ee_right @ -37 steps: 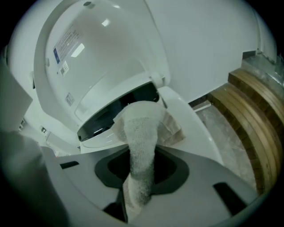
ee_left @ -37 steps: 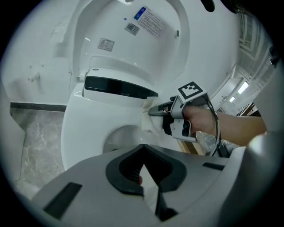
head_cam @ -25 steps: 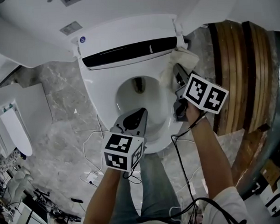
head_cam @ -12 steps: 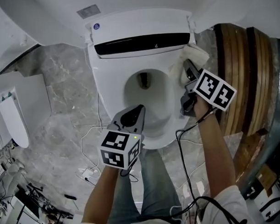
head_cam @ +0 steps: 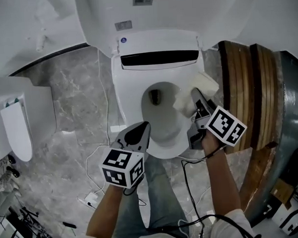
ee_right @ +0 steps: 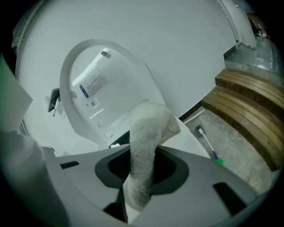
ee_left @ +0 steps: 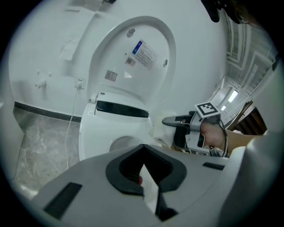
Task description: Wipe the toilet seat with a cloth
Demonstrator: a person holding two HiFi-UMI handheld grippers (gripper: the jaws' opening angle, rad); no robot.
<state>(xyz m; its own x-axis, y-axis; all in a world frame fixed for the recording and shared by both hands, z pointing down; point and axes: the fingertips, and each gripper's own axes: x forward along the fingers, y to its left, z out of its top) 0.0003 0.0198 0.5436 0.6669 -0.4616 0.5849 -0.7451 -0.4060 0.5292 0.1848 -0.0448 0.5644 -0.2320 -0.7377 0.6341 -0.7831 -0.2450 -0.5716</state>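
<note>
Head view puts my right gripper (head_cam: pixel 196 100) over the right rim of the toilet seat (head_cam: pixel 131 99), fingers clamped on the cloth (head_cam: pixel 202 84), which seems to hang clear of it. My left gripper (head_cam: pixel 145 125) hovers by the front, fingers together, empty. I judge that the cloth's loose end could dip into the bowl (head_cam: pixel 161 108) or slip from a shallow pinch.

Nearest the toilet seat (head_cam: pixel 128 104), my left gripper (head_cam: pixel 145 125) and right gripper (head_cam: pixel 196 97): grey shells w/ black jaw pads. Behind them, left cube (head_cam: pixel 122 167) and right cube (head_cam: pixel 226 126), b&w square markers. A black cable (head_cam: pixel 187 178) trails away from the seat twd white short sleeves (head_cam: pixel 235 220). Blue-grey trousers (head_cam: pixel 161 198), prob. jeans.
</note>
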